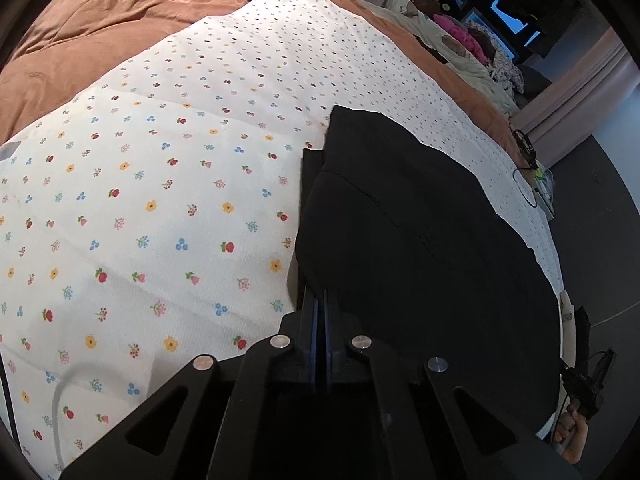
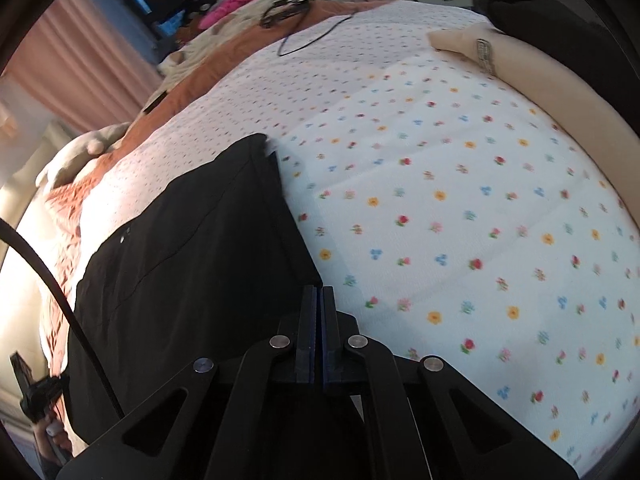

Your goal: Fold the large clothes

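Observation:
A black garment [image 1: 420, 240] lies folded on the white flowered sheet [image 1: 180, 200]. In the left wrist view it fills the right half, and its near edge drapes over the tips of my left gripper [image 1: 320, 296], which is shut on that edge. In the right wrist view the same black garment [image 2: 192, 260] lies to the left. Its near corner ends right at my right gripper [image 2: 319, 292], whose jaws are pressed together on that corner. The other hand with its gripper shows small at each view's lower edge.
The flowered sheet [image 2: 440, 200] covers a bed over a brown duvet [image 1: 100, 32]. A pile of clothes [image 1: 460, 36] lies beyond the bed. A black cable [image 2: 304, 40] lies on the far sheet. A cream padded edge [image 2: 540, 80] runs along the right.

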### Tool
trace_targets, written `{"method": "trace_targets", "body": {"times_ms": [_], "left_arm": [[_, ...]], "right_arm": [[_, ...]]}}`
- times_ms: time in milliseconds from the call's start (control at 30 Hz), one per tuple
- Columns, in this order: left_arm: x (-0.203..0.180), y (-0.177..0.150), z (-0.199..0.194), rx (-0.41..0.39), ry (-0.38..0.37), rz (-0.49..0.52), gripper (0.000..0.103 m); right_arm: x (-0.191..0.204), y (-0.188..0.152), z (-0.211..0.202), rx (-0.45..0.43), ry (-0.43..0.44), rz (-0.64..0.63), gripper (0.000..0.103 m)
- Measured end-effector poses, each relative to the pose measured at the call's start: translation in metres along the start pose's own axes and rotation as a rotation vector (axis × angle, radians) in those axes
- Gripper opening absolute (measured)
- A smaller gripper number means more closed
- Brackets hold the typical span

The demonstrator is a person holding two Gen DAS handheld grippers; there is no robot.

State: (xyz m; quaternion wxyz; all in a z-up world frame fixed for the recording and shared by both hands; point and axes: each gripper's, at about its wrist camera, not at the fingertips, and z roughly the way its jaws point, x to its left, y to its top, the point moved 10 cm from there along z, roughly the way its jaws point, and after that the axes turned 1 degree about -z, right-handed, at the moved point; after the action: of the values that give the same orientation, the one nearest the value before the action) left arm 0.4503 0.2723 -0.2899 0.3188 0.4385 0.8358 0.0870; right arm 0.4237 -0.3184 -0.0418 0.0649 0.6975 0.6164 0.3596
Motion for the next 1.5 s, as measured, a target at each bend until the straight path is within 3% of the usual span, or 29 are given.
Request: {"method": "trace_targets", "body": {"times_ms": [167,233,267,300,333,367,667,767,833,1133,1200,1433,1500], "left_arm": [[0.004,-0.011,-0.019,0.021,-0.019,-0.038,0.005],[0.006,-0.013,-0.029,0.000,-0.026,-0.047,0.016],[0.007,-0.015,-0.034,-0.007,-0.033,-0.053,0.038],[0.007,-0.017,-0.039,-0.013,-0.048,-0.059,0.077],[0.006,-0.017,-0.043,-0.022,-0.066,-0.066,0.094],[0.007,-0.018,-0.050,-0.043,-0.086,-0.075,0.103],[0.029,-0.041,-0.075,-0.076,-0.121,-0.137,0.103],[0.034,-0.049,-0.080,-0.081,-0.149,-0.157,0.103],[0.036,-0.055,-0.082,-0.083,-0.163,-0.160,0.102],[0.042,-0.079,-0.084,-0.051,-0.221,-0.193,0.085],[0.044,-0.083,-0.082,-0.041,-0.220,-0.203,0.082],[0.043,-0.097,-0.073,0.002,-0.255,-0.220,0.076],[0.042,-0.100,-0.068,0.017,-0.270,-0.230,0.071]], "right_arm": [[0.005,-0.004,-0.025,-0.001,-0.025,-0.008,0.001],[0.007,-0.004,-0.036,-0.010,-0.026,-0.022,0.021],[0.009,-0.005,-0.040,-0.012,-0.018,-0.022,0.061],[0.010,-0.006,-0.046,-0.016,-0.003,-0.020,0.090],[0.013,-0.006,-0.051,-0.029,0.006,-0.022,0.091],[0.016,-0.008,-0.057,-0.041,0.011,-0.029,0.091],[0.053,-0.023,-0.092,-0.086,0.072,-0.119,0.090],[0.073,-0.030,-0.092,-0.075,0.094,-0.165,0.074],[0.086,-0.037,-0.088,-0.051,0.115,-0.188,0.068],[0.146,-0.068,-0.064,0.029,0.158,-0.286,0.067],[0.158,-0.075,-0.056,0.055,0.165,-0.319,0.056],[0.188,-0.093,-0.024,0.148,0.176,-0.383,0.051],[0.197,-0.099,-0.015,0.181,0.173,-0.407,0.049]]}}
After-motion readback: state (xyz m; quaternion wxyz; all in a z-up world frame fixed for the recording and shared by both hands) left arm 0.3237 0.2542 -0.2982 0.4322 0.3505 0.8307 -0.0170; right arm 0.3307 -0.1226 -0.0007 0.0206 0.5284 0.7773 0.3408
